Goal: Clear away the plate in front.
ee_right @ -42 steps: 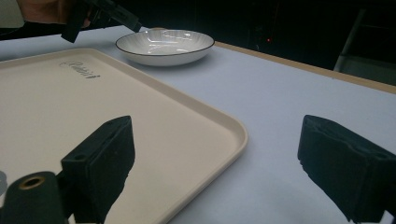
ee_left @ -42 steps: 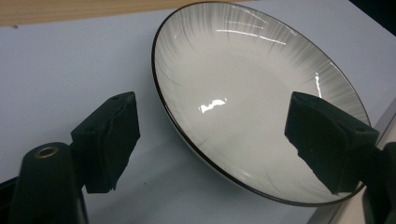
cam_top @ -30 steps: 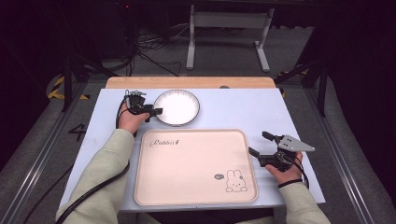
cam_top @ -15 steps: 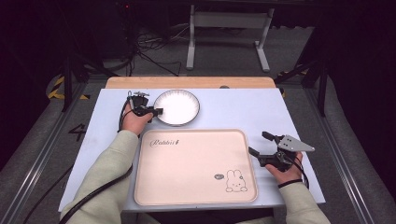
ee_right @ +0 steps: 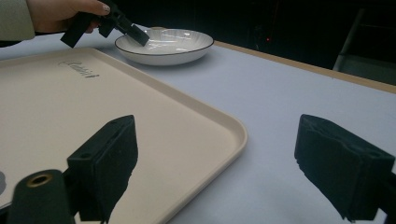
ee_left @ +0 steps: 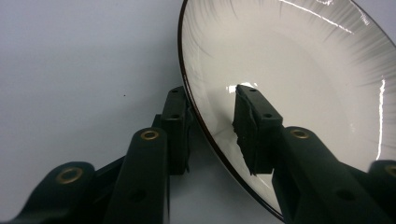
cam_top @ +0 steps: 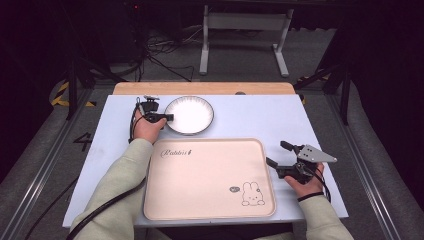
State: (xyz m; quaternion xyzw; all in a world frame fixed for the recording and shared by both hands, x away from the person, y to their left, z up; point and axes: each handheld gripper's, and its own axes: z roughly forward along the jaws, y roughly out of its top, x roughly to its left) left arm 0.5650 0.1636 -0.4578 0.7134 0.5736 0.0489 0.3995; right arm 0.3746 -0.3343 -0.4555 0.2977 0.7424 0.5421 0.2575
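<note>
Straddling near-left rim of round white ceramic plate with thin dark edge (ee_left: 299,88): left gripper (ee_left: 212,126) jaws part-open, nothing clamped. Plate sits on pale blue table (cam_top: 250,117) beyond beige rabbit-print plastic tray (cam_top: 207,180). Judgement: seat rim deep, close squarely, lift level. Right gripper (ee_right: 233,163) wide open, empty, beside tray.

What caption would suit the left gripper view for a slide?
Left tongs straddle the dark rim of the white plate, one jaw outside on the table, one inside, not yet closed.
</note>
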